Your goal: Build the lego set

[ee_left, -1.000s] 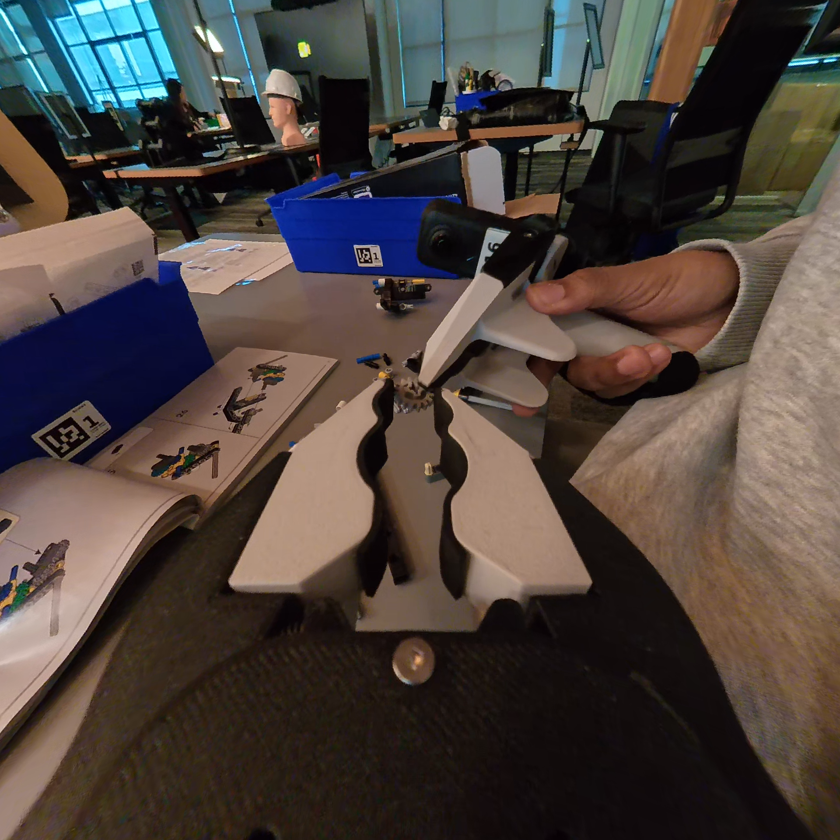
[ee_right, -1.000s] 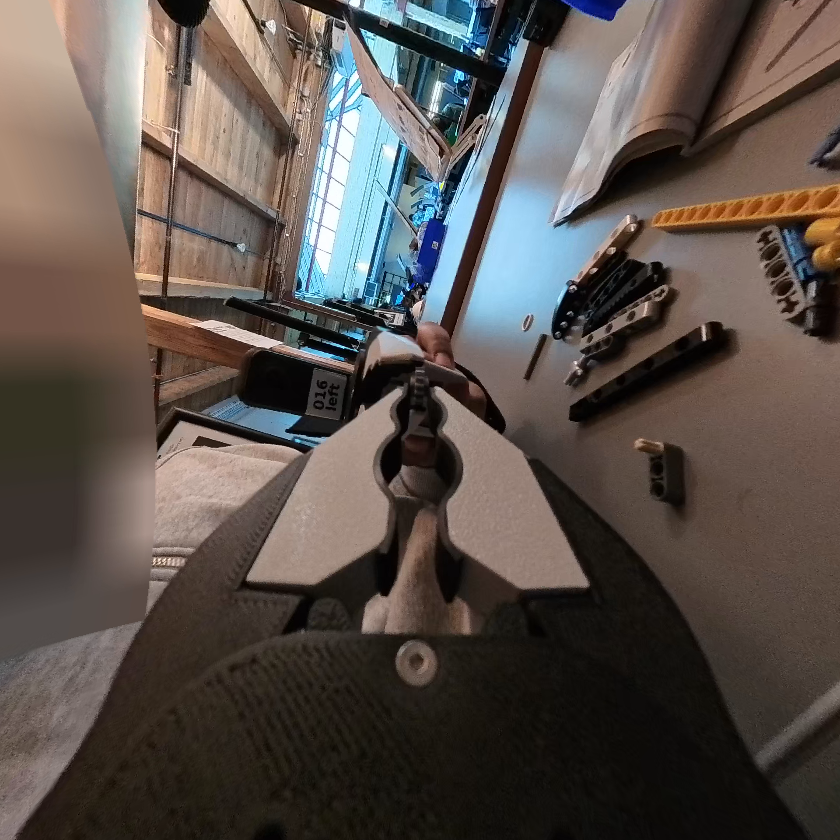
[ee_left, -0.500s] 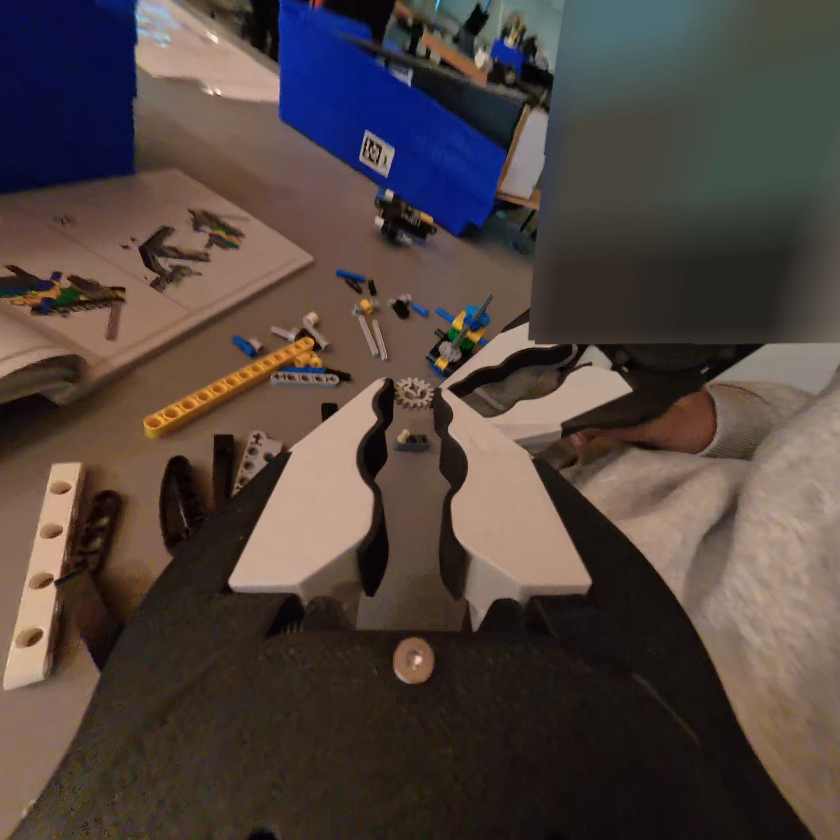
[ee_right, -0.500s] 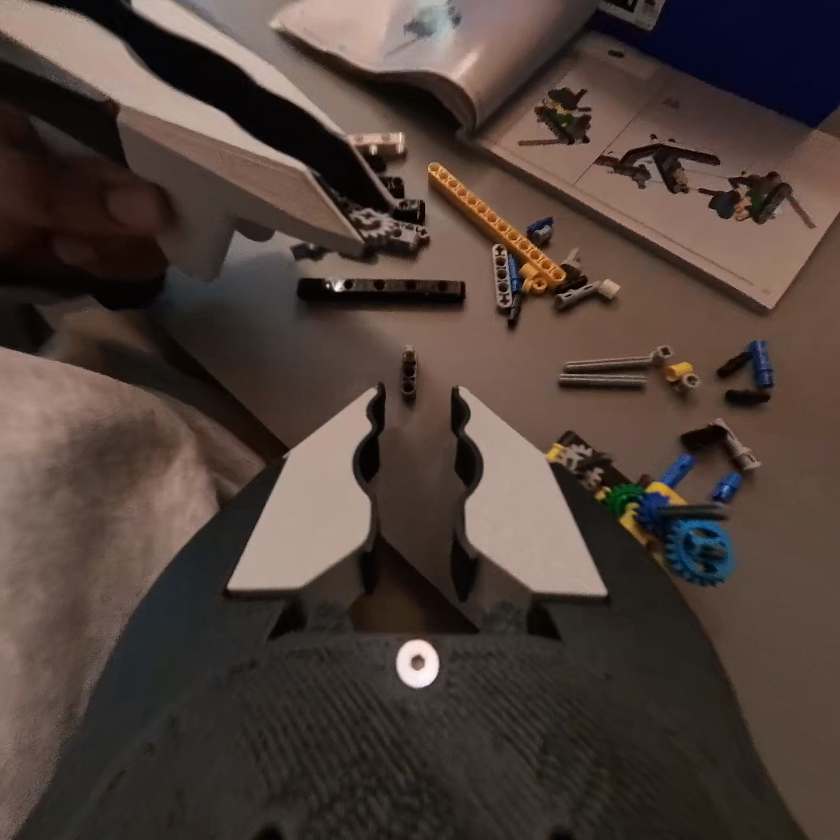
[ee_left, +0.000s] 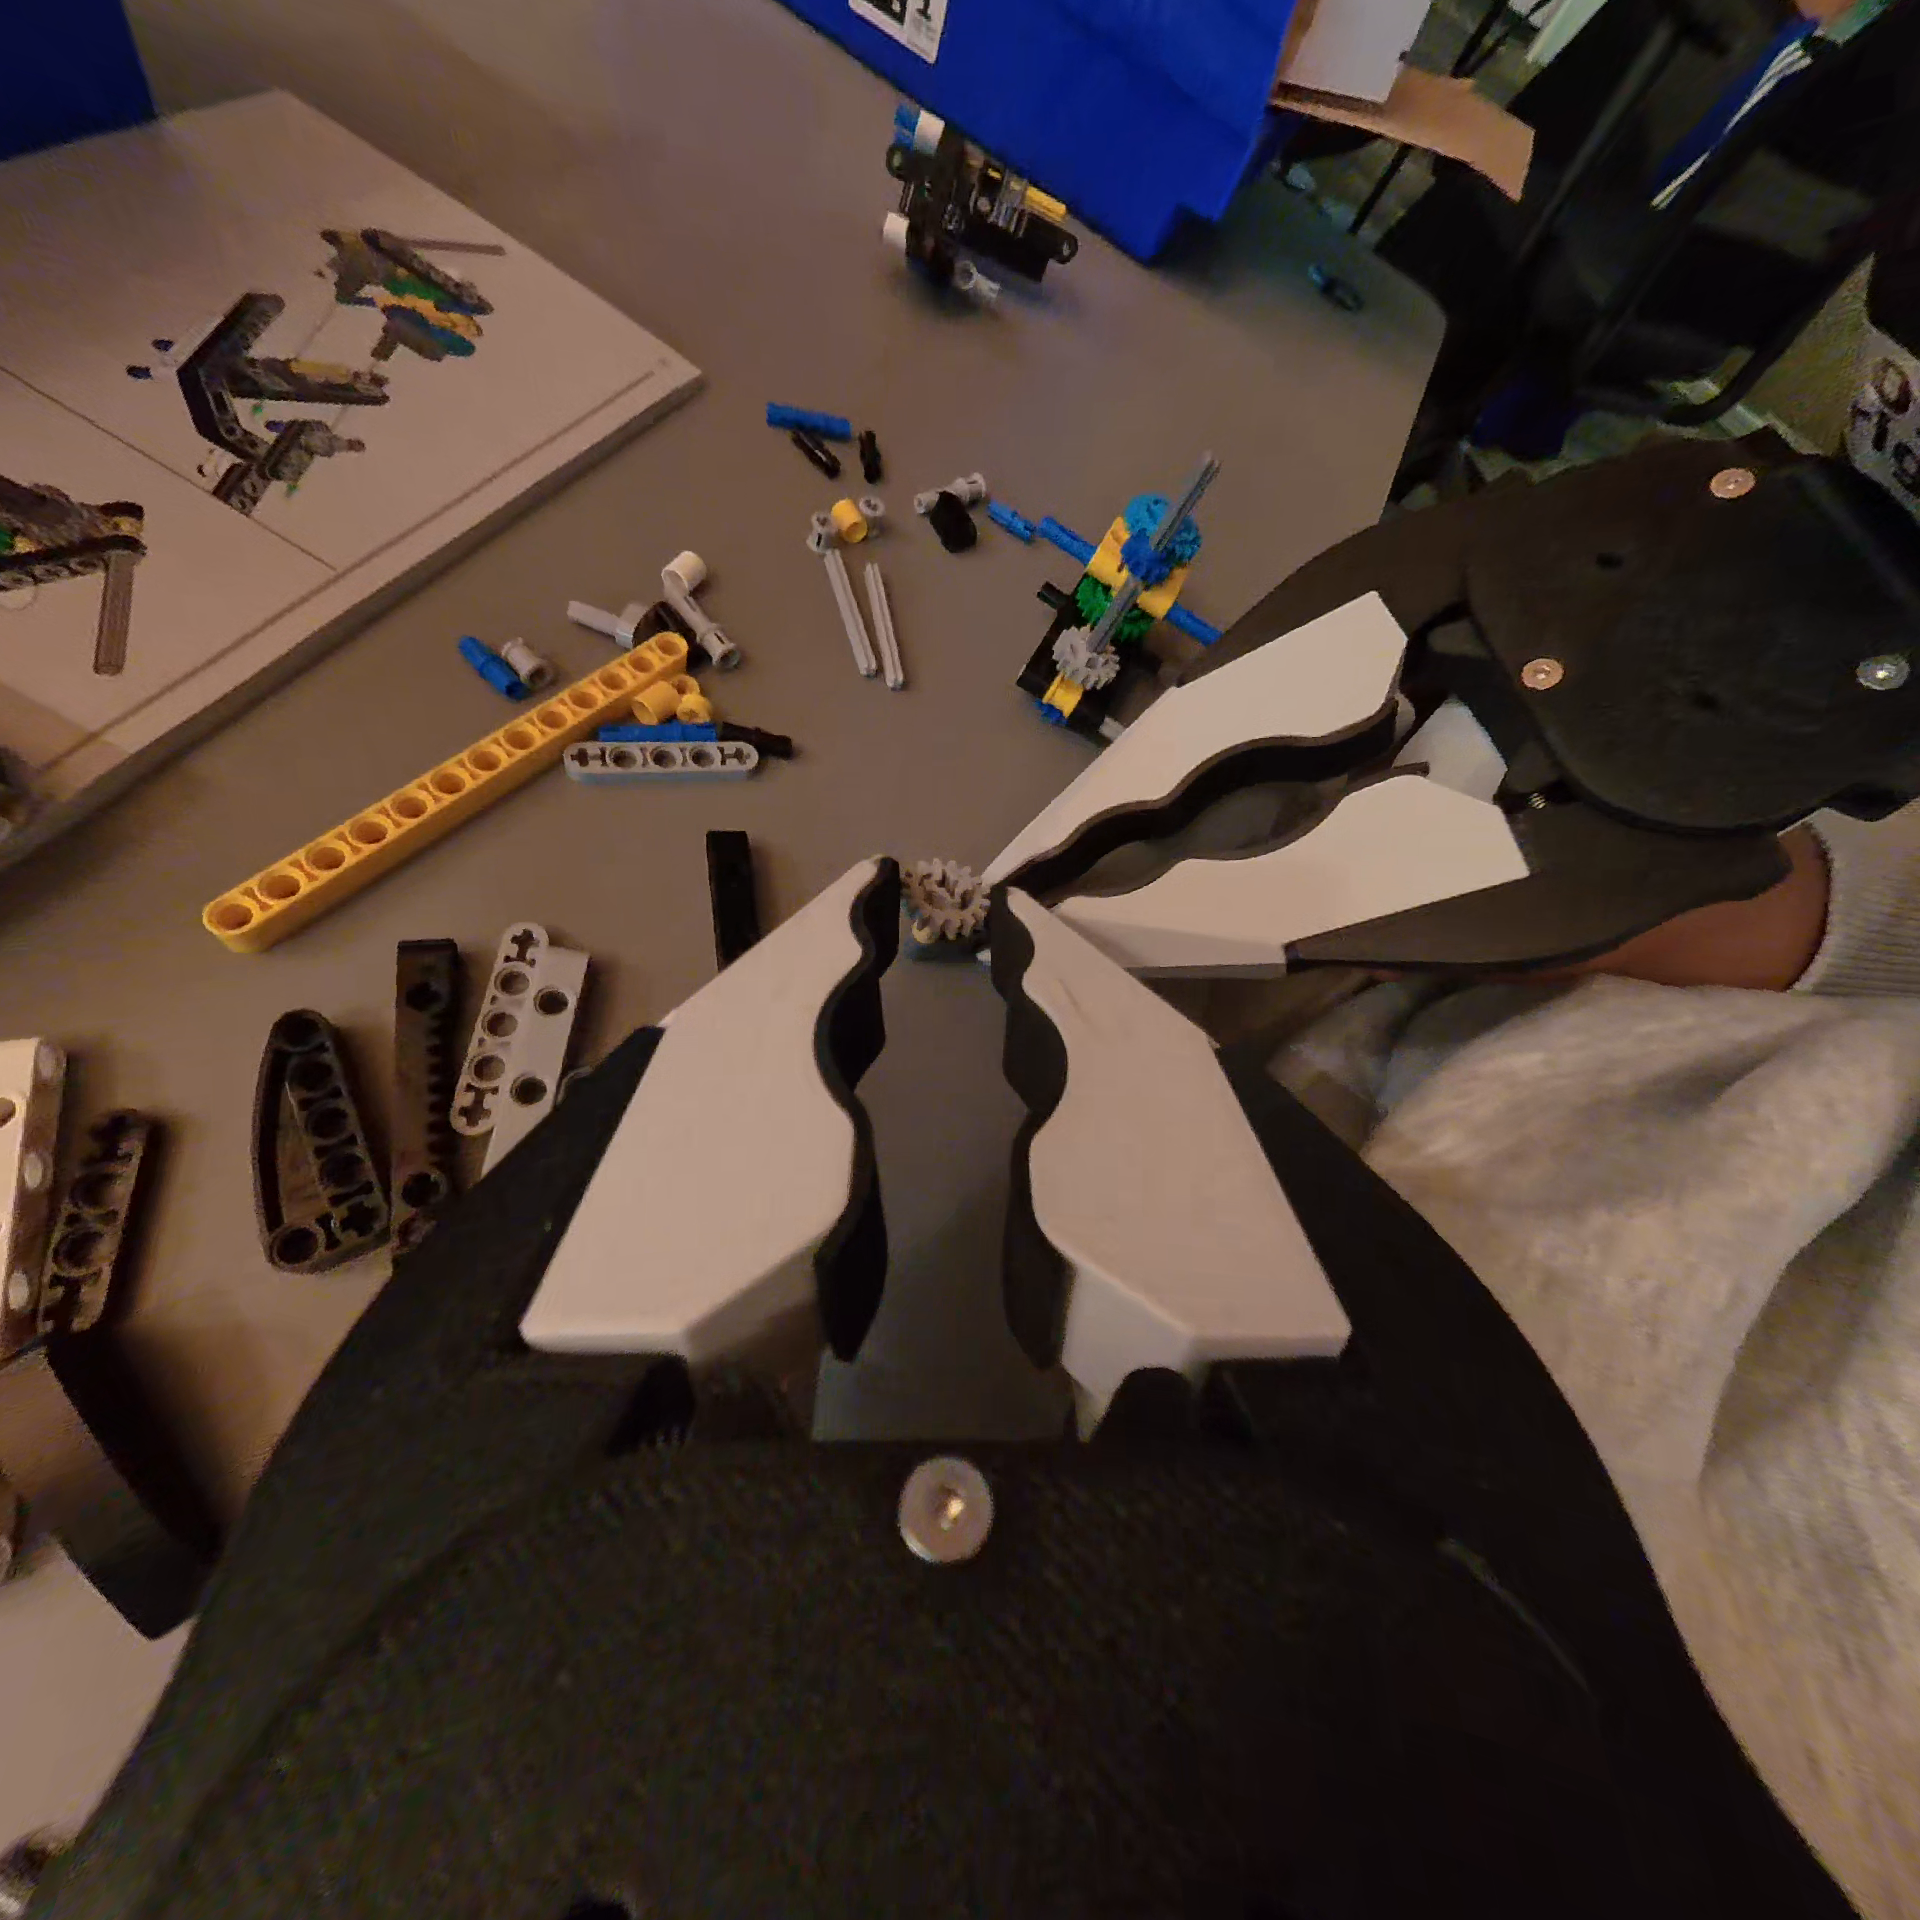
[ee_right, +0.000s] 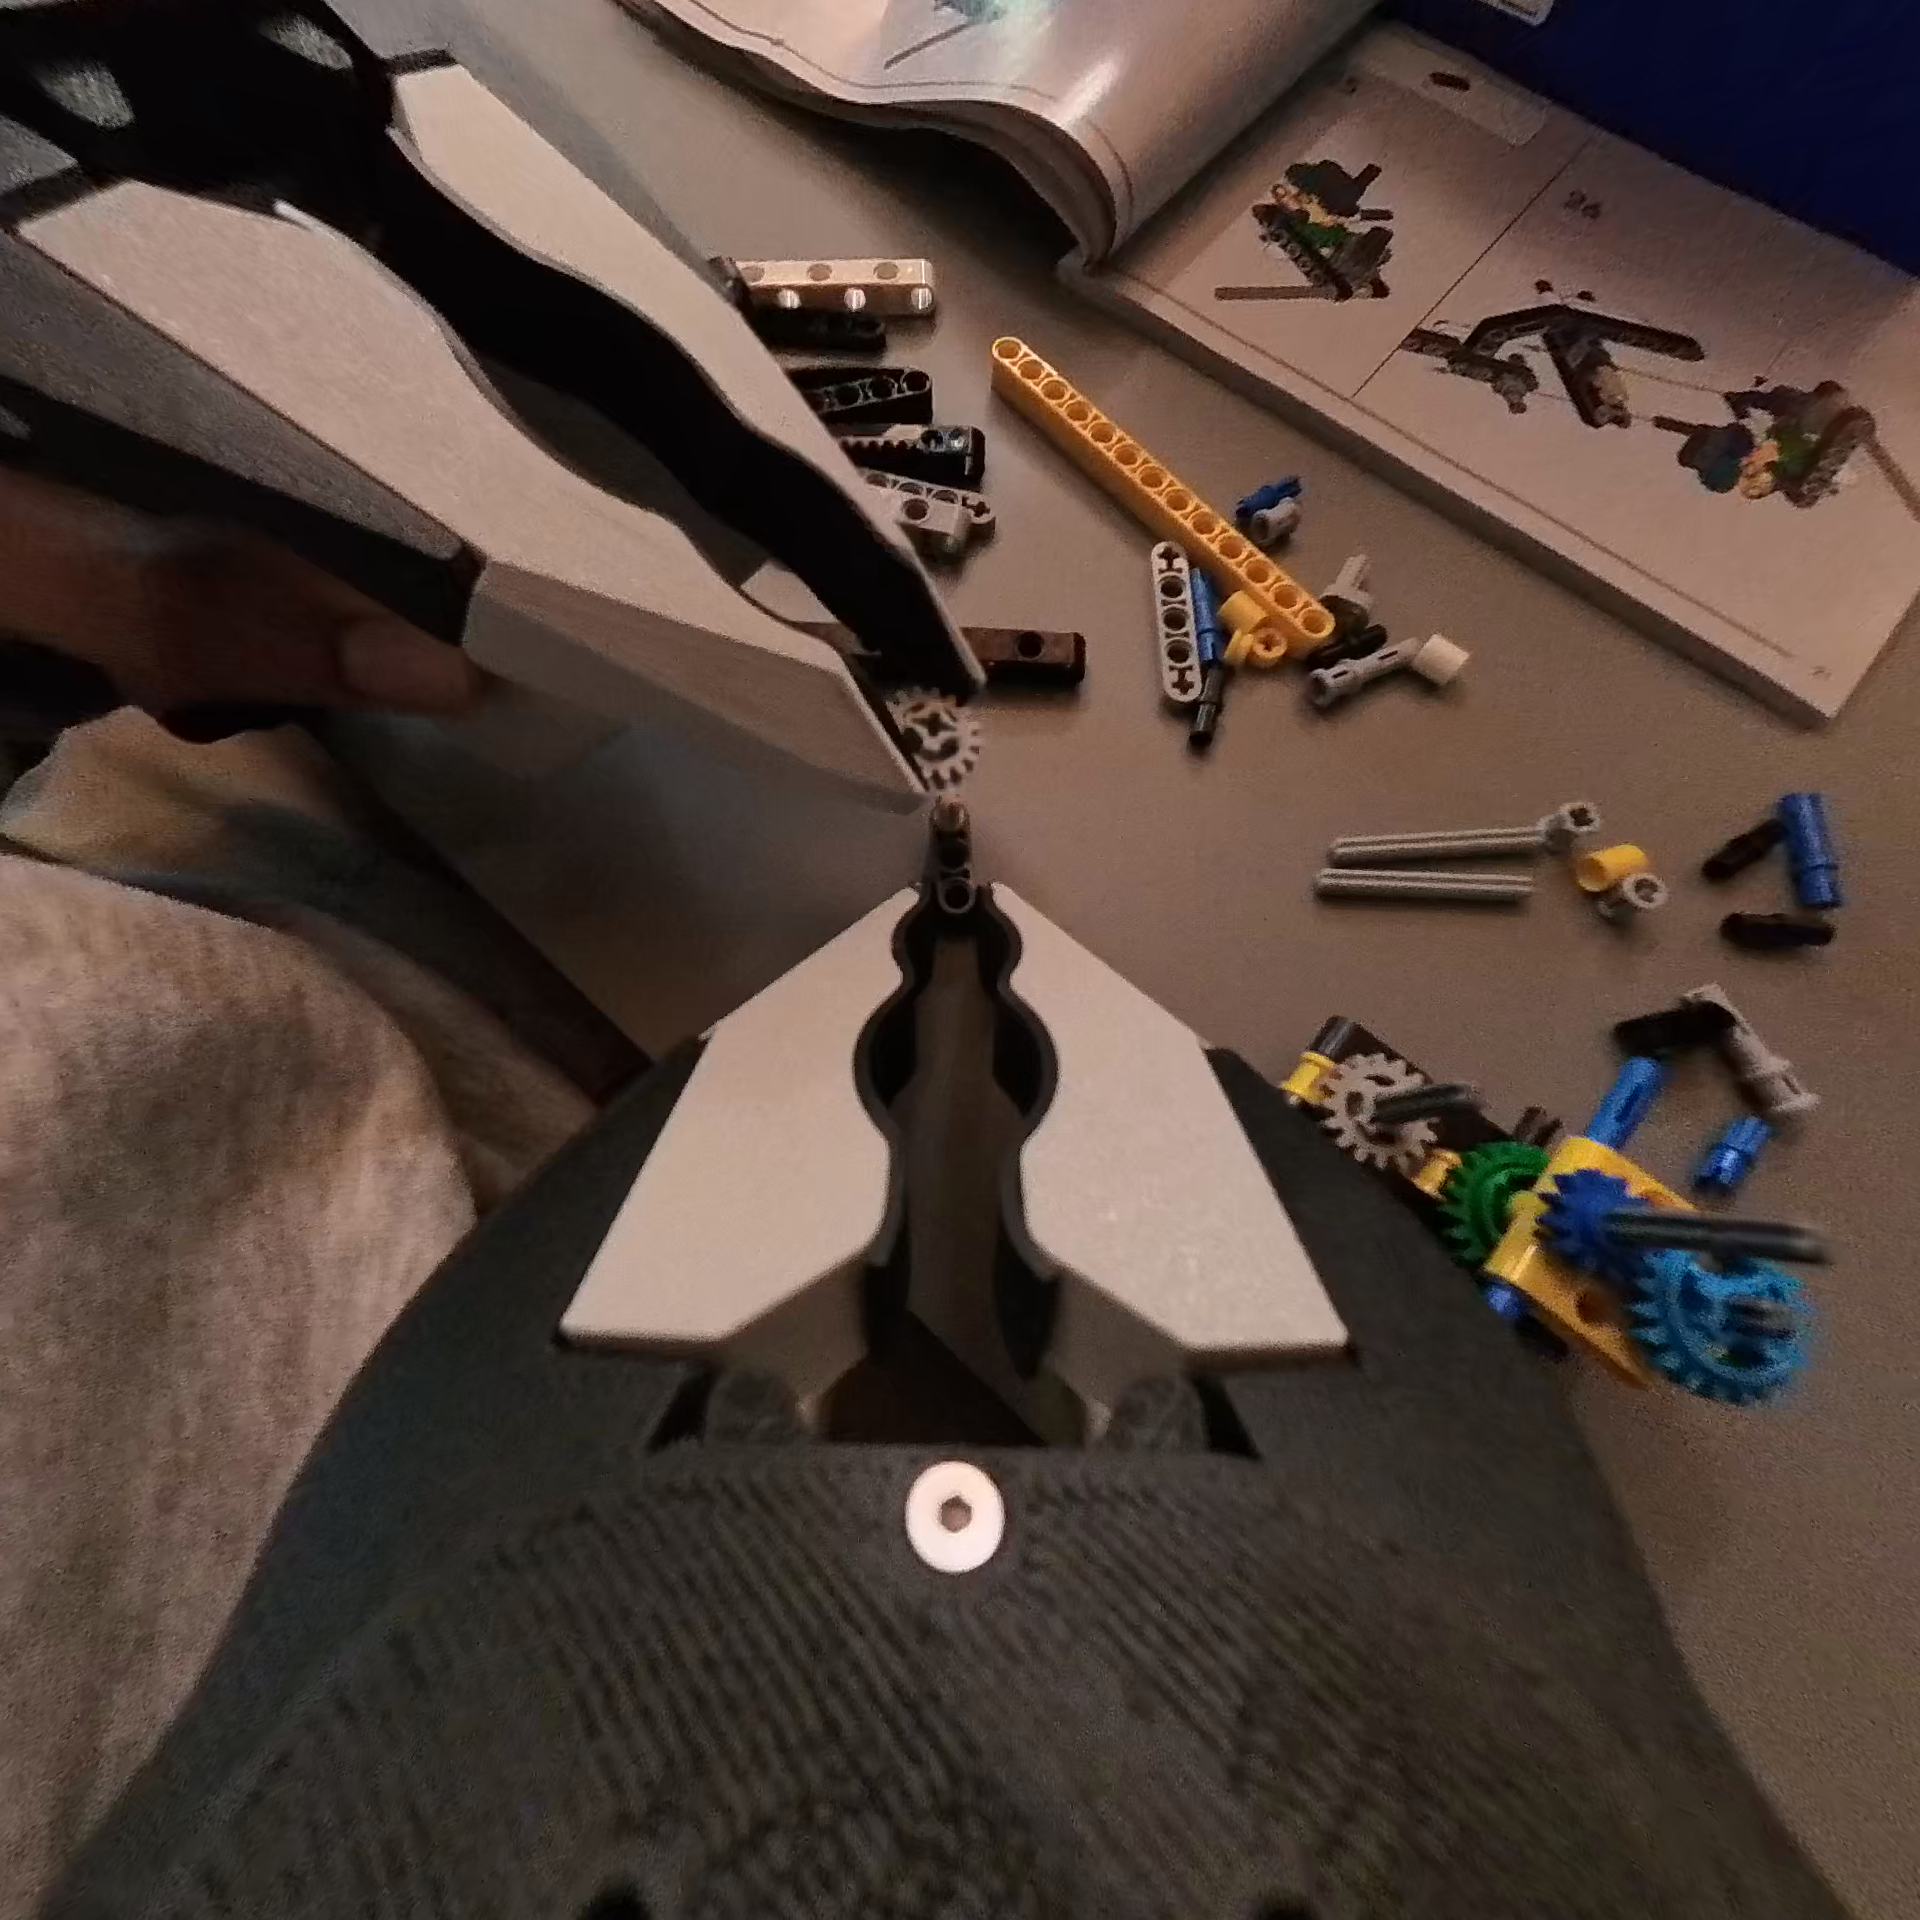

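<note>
The left gripper [ee_left: 943, 906] pinches a small grey gear [ee_left: 943, 900] at its fingertips. The right gripper [ee_right: 954, 891], tips nearly meeting the left's, clamps a small dark connector [ee_right: 953, 862].

Grey gear [ee_left: 943, 900] pinched edge-on; small dark connector [ee_right: 954, 871] gripped.

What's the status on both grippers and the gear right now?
Left gripper shut on small grey toothed gear. Right gripper shut on small dark pin connector, tip just short of the gear. Nothing between them.
</note>
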